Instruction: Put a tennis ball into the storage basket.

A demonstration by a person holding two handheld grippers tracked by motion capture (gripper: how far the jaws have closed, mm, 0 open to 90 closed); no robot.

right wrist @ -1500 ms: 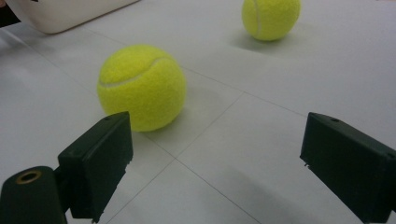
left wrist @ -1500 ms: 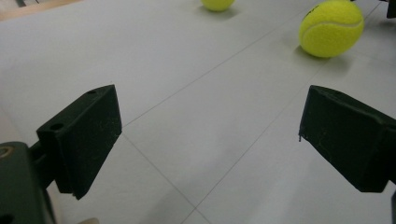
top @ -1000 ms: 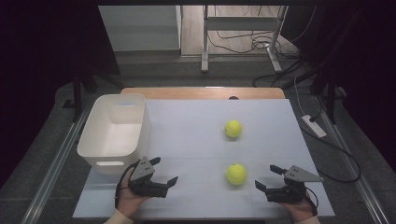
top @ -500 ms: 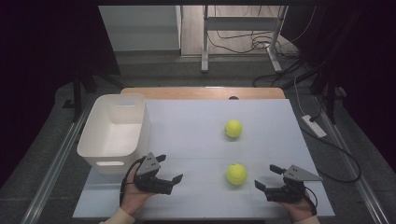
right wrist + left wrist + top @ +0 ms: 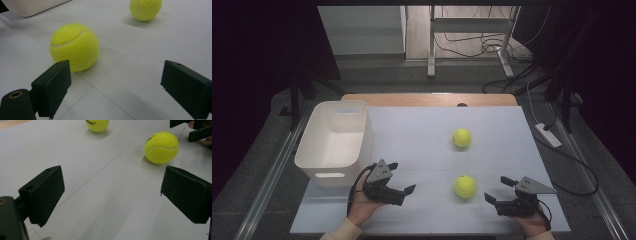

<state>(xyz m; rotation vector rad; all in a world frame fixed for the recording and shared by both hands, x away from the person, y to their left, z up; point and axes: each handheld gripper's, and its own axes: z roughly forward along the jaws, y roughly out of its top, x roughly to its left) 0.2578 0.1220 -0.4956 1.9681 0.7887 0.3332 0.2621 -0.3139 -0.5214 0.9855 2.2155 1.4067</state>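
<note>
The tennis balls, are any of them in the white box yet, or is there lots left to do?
None yet. The white box looks empty. Both tennis balls, the near one and the far one, lie on the table. The left gripper and the right gripper are open, each beside the near ball, holding nothing. Probably both balls remain to grab and drop in.

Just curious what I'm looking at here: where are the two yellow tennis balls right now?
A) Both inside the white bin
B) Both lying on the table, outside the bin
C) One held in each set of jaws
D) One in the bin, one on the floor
B: the near tennis ball and the far tennis ball both rest on the table, while the white bin holds neither.
</note>
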